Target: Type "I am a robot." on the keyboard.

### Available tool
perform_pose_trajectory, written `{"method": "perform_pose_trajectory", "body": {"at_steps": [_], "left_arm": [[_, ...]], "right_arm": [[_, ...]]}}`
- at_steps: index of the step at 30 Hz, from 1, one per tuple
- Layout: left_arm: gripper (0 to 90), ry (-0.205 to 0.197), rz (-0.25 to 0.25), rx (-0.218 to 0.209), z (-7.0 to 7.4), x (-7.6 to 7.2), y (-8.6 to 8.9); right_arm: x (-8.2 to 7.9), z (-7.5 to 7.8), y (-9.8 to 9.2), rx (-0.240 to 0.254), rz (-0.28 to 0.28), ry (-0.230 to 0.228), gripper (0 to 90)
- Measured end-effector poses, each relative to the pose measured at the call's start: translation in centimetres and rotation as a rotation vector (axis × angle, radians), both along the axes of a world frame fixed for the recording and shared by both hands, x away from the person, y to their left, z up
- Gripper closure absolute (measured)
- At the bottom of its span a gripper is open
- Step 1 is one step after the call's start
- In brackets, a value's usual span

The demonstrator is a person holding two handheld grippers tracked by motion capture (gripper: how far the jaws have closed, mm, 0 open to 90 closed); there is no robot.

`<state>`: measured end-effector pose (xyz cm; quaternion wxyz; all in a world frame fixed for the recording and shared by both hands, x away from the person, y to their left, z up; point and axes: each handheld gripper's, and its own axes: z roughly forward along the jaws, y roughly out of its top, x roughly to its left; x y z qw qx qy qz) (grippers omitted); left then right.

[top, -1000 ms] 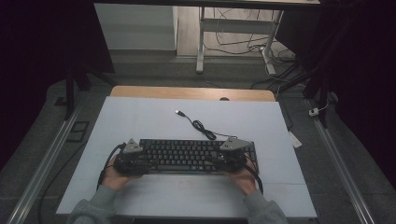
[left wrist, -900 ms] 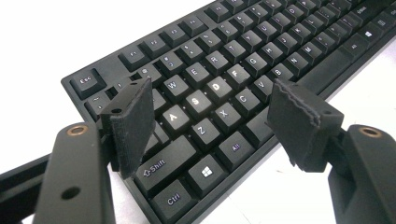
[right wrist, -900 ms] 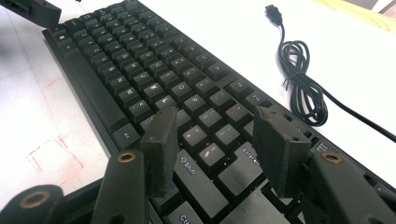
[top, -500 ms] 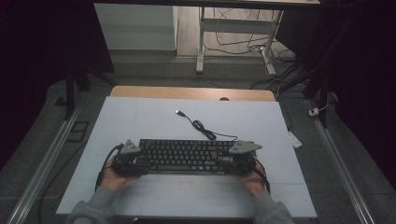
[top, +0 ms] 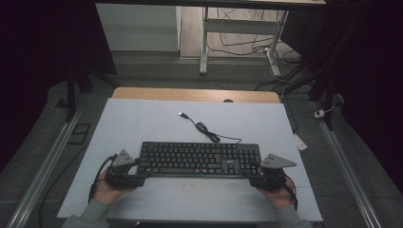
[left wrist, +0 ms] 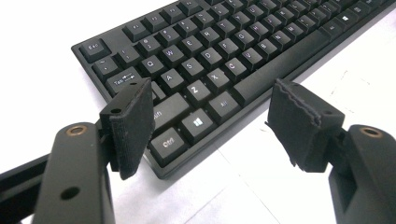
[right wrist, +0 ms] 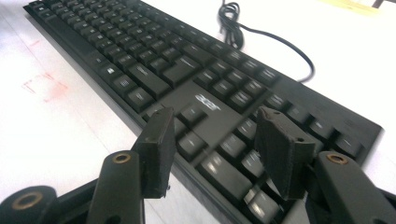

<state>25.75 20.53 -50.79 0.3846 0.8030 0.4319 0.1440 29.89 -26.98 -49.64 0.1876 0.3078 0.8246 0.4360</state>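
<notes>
A black keyboard [top: 199, 159] lies flat on the white mat [top: 142, 118], its cable [top: 206, 130] curling back to a USB plug [top: 182, 114]. My left gripper [top: 140, 172] is at the keyboard's left end, open. In the left gripper view [left wrist: 210, 121] its jaws straddle the front left corner of the keyboard [left wrist: 224, 51], one pad over the Shift key, the other over the mat. My right gripper [top: 254, 173] sits at the right end, open. In the right gripper view [right wrist: 215, 144] its pads hover over the keyboard's [right wrist: 154, 60] arrow and number keys, gripping nothing.
The mat covers a wooden table whose far edge [top: 190, 94] shows behind it. Faint red marks [right wrist: 44, 86] lie on the mat in front of the keyboard. Desk legs and cables [top: 237, 42] stand on the floor beyond. Metal rails [top: 43, 166] run along both sides.
Both hands have slid outward along the keyboard: the right gripper clearly to the right, past the end, the left a little to the left. The keyboard has stayed in place.
</notes>
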Motion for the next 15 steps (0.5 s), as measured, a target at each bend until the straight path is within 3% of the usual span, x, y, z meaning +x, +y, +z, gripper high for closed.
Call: {"method": "perform_pose_trajectory", "body": {"at_steps": [5, 15], "left_arm": [[31.4, 0.005, 0.005, -0.002, -0.11, 0.04, 0.13], [31.4, 0.005, 0.006, -0.007, -0.08, 0.07, 0.28]], "right_arm": [[-0.16, -0.17, -0.90, 0.004, -0.004, -0.001, 46.9], [-0.19, -0.22, -0.79, -0.010, -0.003, -0.007, 46.7]]}}
